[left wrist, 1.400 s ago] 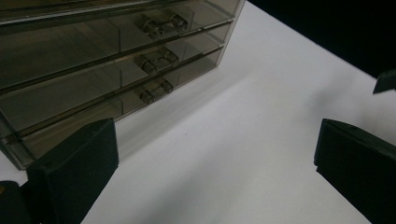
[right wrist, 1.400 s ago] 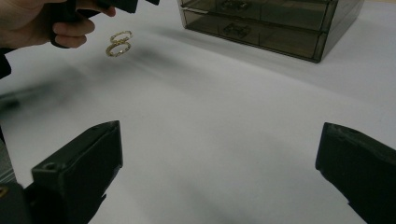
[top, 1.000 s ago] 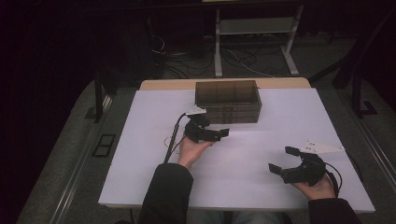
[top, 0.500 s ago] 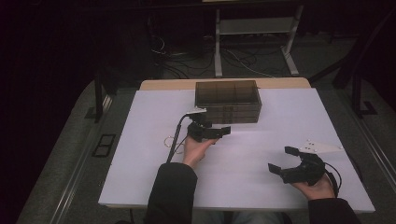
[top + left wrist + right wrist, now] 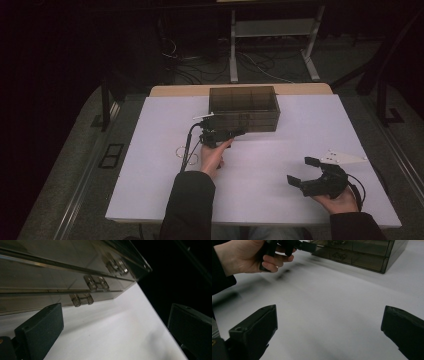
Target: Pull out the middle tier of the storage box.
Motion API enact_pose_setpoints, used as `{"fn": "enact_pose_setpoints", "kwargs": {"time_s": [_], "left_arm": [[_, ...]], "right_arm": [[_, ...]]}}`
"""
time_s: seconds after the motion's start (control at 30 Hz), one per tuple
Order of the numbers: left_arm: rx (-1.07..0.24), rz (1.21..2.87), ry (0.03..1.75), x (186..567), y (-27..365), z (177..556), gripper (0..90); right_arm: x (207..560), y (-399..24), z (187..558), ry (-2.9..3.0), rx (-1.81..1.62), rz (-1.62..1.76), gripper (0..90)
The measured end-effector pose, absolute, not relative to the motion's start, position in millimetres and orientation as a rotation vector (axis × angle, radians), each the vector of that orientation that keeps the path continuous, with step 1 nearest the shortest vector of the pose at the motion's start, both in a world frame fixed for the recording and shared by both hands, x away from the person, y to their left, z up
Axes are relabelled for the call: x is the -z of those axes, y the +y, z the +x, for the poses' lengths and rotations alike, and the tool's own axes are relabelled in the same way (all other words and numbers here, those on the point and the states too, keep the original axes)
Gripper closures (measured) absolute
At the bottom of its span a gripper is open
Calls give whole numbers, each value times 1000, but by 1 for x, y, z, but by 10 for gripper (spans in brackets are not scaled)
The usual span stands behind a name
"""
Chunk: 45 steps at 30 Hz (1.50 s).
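A smoked see-through drawer box (image 5: 243, 107) stands at the back middle of the white table (image 5: 150, 165). My left gripper (image 5: 237, 133) hovers just in front of its lower left corner, pointing right along the front. In the left gripper view the jaws are wide apart with nothing between them (image 5: 115, 316), and the box front with its small clear drawer handles (image 5: 97, 283) looms close. My right gripper (image 5: 301, 170) is held low near the front right of the table, open and empty (image 5: 329, 317), facing the box (image 5: 362, 252) and the other hand (image 5: 249, 257).
The left gripper's black cable (image 5: 188, 150) trails back over the table beside two small wire rings (image 5: 181, 151). Past the table's far edge lie a dark floor with loose cables (image 5: 200, 70) and a white stand (image 5: 272, 30).
My left gripper has crept slightly forward toward the box front. The right gripper has stayed about where it was, still open.
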<state>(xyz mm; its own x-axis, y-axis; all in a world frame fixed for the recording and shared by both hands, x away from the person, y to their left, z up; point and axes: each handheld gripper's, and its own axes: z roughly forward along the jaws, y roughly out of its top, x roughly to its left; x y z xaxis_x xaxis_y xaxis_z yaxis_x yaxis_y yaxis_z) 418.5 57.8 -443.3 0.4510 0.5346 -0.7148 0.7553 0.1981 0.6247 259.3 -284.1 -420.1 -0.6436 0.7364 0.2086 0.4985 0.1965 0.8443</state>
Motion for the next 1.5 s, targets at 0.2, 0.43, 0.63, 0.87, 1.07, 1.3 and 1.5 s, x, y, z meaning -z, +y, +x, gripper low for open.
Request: {"fn": "enact_pose_setpoints", "kwargs": {"time_s": [0.2,0.43,0.63,0.87,1.07,1.3,1.5], "left_arm": [[321,1318,1257,448,61,423,20],[353,1273,1297,453,59,424,32],[375,1273,1304,457,56,425,89],[378,1274,1338,462,50,427,180],[335,1259,1368,462,48,427,315],[327,1251,1399,462,46,429,471],[339,1242,1418,466,46,431,557]], "right_arm": [[420,-284,259,2230,-1424,1185,0],[421,-283,260,2240,-1415,1178,0],[421,-283,260,2245,-1415,1174,0],[422,-281,261,2255,-1403,1167,0],[422,-281,261,2257,-1400,1168,0],[422,-279,261,2264,-1379,1154,0],[422,-278,262,2271,-1367,1146,0]]}}
